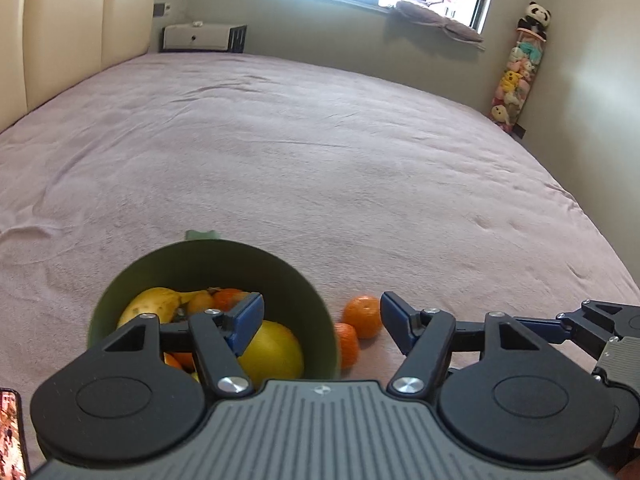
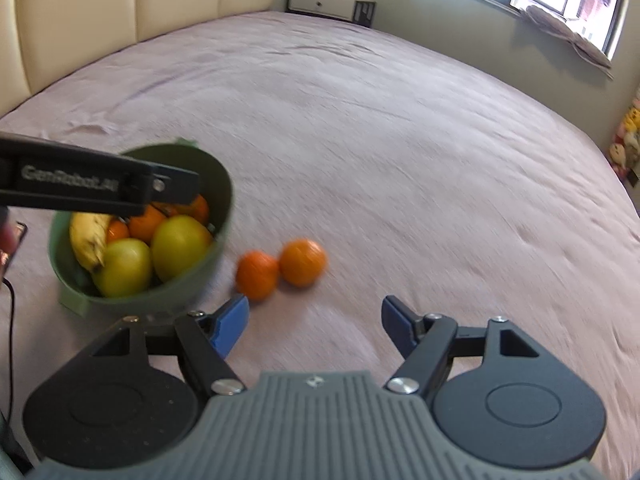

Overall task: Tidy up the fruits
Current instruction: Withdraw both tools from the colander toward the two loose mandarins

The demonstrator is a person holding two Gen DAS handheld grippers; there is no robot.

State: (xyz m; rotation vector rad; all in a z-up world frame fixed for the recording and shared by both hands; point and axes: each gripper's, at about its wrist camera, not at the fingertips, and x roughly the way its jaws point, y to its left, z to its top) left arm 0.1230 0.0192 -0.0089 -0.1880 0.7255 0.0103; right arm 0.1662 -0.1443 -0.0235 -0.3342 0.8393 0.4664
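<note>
A green bowl point(image 1: 216, 264) point(image 2: 160, 300) stands on the bed and holds a banana point(image 1: 156, 304) point(image 2: 88, 236), two yellow-green apples point(image 2: 180, 248) point(image 2: 124, 266) and several oranges. Two loose oranges point(image 1: 362, 316) point(image 1: 347, 344) lie touching on the cover just right of the bowl, also seen in the right wrist view point(image 2: 302, 262) point(image 2: 256, 274). My left gripper point(image 1: 322, 316) is open and empty, its left finger over the bowl's inside. My right gripper point(image 2: 315, 314) is open and empty, just short of the loose oranges. Part of the left gripper's body point(image 2: 100, 188) crosses above the bowl.
The pink bed cover point(image 1: 320, 160) stretches far ahead and to the right. A cream headboard point(image 1: 80, 20) lines the left, with a nightstand point(image 1: 200, 36) behind. A phone point(image 1: 10, 432) and a black cable point(image 2: 10, 320) lie left of the bowl. Plush toys point(image 1: 516, 76) stand at the far right.
</note>
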